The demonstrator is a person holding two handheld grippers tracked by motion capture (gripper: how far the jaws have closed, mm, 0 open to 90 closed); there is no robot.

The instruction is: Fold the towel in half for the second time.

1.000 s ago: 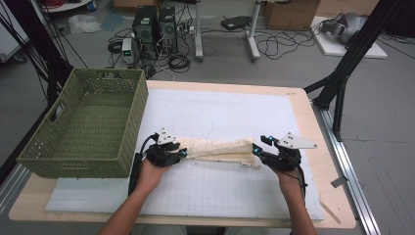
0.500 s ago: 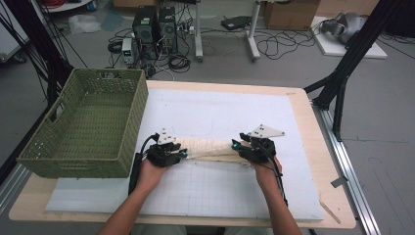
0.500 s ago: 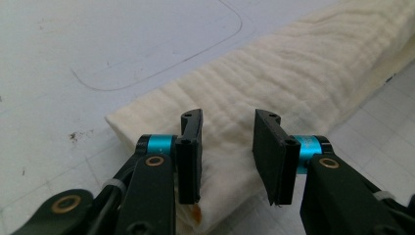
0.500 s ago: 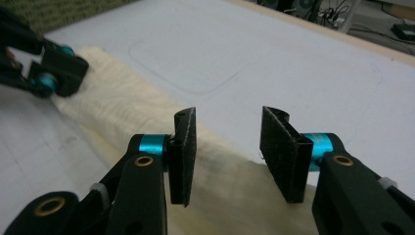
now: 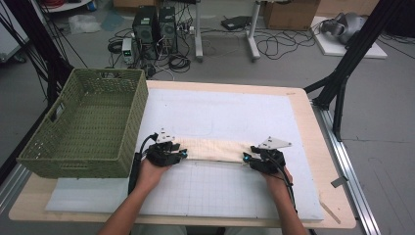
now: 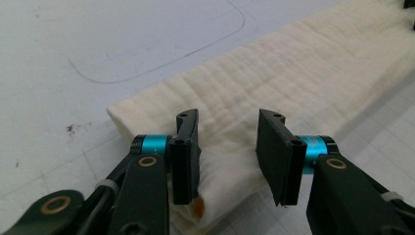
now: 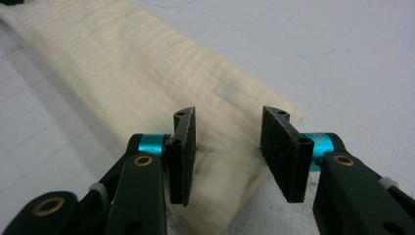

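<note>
The left gripper (image 6: 227,156) sits over the near-left end of a folded cream cloth (image 6: 303,83), its jaws apart with the fabric lying between them and no pad pressing on it; they have just been opening a little. The right gripper (image 7: 227,154) mirrors it at the other end of the cloth (image 7: 127,68), jaws likewise parted, having just been closing somewhat, with the end of the strip between them but not pinched. In the high view the left gripper (image 5: 166,152) and right gripper (image 5: 262,159) bracket the long narrow strip (image 5: 213,148), which lies flat on the white mat (image 5: 220,191) of the tabletop (image 5: 337,215). To grip well, each gripper should probably drop until the lower pad slides under all the folded layers, then close on both ends at once, so the fold stays together. Farther left stands a green woven basket (image 5: 29,161), likely the destination.
</note>
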